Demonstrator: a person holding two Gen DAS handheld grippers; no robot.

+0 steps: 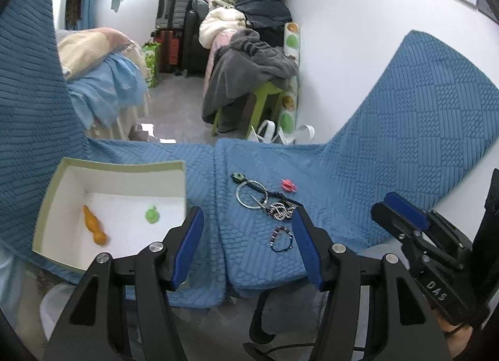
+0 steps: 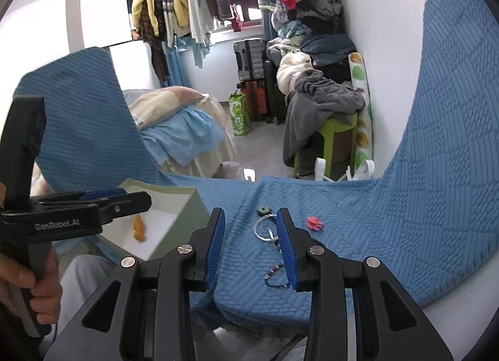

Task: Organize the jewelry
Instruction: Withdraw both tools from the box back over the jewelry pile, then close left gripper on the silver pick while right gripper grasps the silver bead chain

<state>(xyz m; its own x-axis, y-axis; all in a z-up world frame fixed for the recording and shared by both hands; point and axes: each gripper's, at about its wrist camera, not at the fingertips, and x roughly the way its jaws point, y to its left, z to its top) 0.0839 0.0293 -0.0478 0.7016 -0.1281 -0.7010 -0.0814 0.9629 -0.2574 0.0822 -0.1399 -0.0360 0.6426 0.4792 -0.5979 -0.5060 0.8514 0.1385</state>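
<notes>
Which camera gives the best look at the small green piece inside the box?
The left wrist view: the green piece lies in plain sight on the white floor of the box. In the right wrist view it does not show; only the orange piece does.

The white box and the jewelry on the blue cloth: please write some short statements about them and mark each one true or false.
1. The white box holds an orange piece and a green piece. True.
2. The beaded bracelet lies inside the box. False: it lies on the blue cloth, outside the box.
3. The left gripper holds the metal ring. False: its jaws are open and empty.
4. The pink piece lies on the cloth, apart from the ring. True.
5. The right gripper has open jaws with nothing between them. True.
</notes>
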